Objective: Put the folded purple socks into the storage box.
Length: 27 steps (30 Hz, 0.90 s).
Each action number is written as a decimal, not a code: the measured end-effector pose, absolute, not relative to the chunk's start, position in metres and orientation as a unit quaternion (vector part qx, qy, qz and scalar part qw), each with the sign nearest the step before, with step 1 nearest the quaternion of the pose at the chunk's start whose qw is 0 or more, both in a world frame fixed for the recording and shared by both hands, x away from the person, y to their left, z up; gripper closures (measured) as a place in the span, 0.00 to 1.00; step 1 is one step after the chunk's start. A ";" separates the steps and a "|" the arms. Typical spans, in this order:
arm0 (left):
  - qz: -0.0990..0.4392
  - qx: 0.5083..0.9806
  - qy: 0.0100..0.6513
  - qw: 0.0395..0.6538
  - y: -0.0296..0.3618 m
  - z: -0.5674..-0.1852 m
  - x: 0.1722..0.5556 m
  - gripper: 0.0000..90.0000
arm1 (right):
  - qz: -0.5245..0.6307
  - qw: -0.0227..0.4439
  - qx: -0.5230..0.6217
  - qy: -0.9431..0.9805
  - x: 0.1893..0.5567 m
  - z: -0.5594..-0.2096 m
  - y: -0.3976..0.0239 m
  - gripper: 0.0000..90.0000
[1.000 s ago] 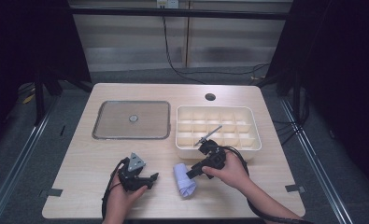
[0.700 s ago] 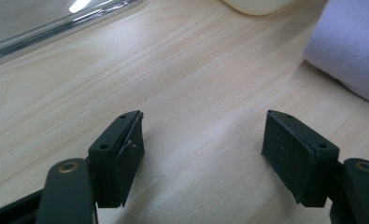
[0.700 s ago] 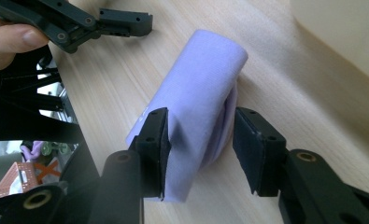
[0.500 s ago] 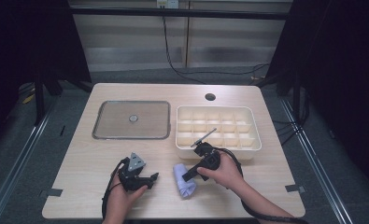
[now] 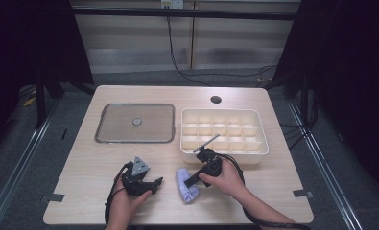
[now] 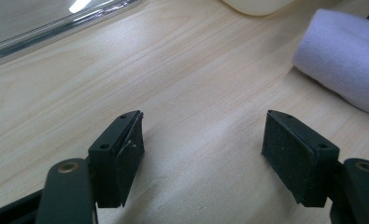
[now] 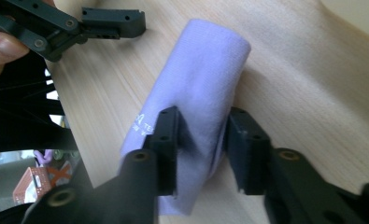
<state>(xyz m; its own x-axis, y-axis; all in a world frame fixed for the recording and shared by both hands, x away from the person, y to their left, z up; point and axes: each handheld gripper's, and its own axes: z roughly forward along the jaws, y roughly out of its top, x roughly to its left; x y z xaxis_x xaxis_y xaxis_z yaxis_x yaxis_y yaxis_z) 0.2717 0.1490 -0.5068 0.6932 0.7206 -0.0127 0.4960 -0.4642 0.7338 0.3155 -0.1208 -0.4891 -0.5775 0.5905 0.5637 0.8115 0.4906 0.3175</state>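
Observation:
A rolled lavender cloth (image 5: 187,189) lies on the wooden table near the front edge. My right gripper (image 5: 191,181) reaches over it from the right. In the right gripper view its jaws have just been closing, and the right gripper (image 7: 201,135) now pinches the cloth (image 7: 203,70) across its middle, the fabric dented between the pads. My left gripper (image 5: 154,184) rests on the table to the left of the roll. In the left gripper view the left gripper (image 6: 203,154) is open over bare wood, with the cloth (image 6: 343,56) off to the upper right.
A cream box of several compartments (image 5: 223,111) stands just behind the right hand. A clear flat lid with a round knob (image 5: 135,122) lies at the back left. A cable hole (image 5: 216,99) sits near the table's far edge.
The right gripper has come down and slightly left onto the cloth roll, and its jaws have closed on it. The left gripper has stayed where it was.

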 end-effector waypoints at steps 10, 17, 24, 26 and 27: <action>0.151 0.839 0.365 0.373 0.148 -0.507 0.271 0.32 | -0.282 0.197 -0.415 -0.842 0.315 -0.485 -0.120 0.90; 0.151 0.839 0.365 0.373 0.148 -0.507 0.271 0.32 | -0.273 0.188 -0.412 -0.849 0.317 -0.477 -0.131 0.90; 0.151 0.839 0.365 0.374 0.148 -0.507 0.271 0.32 | -0.268 0.173 -0.422 -0.848 0.320 -0.472 -0.143 0.88; 0.151 0.839 0.365 0.374 0.148 -0.507 0.271 0.32 | -0.273 0.176 -0.425 -0.845 0.320 -0.472 -0.143 0.82; 0.151 0.839 0.365 0.373 0.148 -0.507 0.271 0.32 | -0.275 0.175 -0.427 -0.843 0.319 -0.471 -0.143 0.78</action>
